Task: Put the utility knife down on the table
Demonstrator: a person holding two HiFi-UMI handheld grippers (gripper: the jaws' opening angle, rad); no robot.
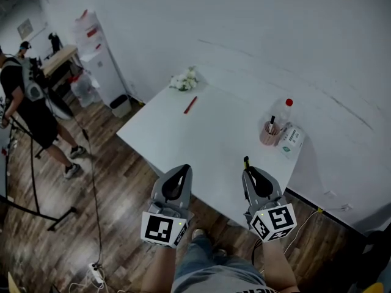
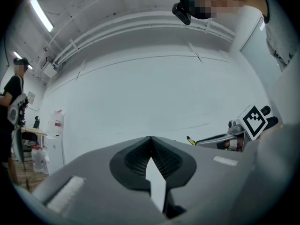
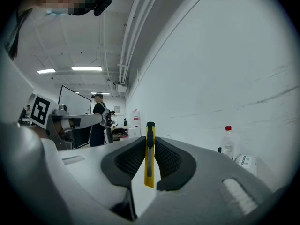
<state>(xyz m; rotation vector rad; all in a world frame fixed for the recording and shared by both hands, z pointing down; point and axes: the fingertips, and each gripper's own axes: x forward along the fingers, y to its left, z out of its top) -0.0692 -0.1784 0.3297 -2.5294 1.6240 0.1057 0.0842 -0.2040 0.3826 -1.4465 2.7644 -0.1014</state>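
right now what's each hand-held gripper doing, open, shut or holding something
left hand-held gripper: shut, nothing between its jaws
right hand-held gripper: shut on the utility knife

A lab-like recording room was indicated. A bare white tabletop (image 1: 208, 145) was set against blank white walls (image 1: 275, 41) on a wood-plank floor (image 1: 116, 182). At 10 o'clock a person (image 1: 30, 108) wearing strapped-on gear was seen beside a black stand (image 1: 36, 200). A cable (image 1: 93, 182) was run to a power strip (image 1: 96, 274) at 7 o'clock. Strip lights (image 3: 86, 68) and exposed ceiling pipes (image 3: 133, 27) were shown overhead.
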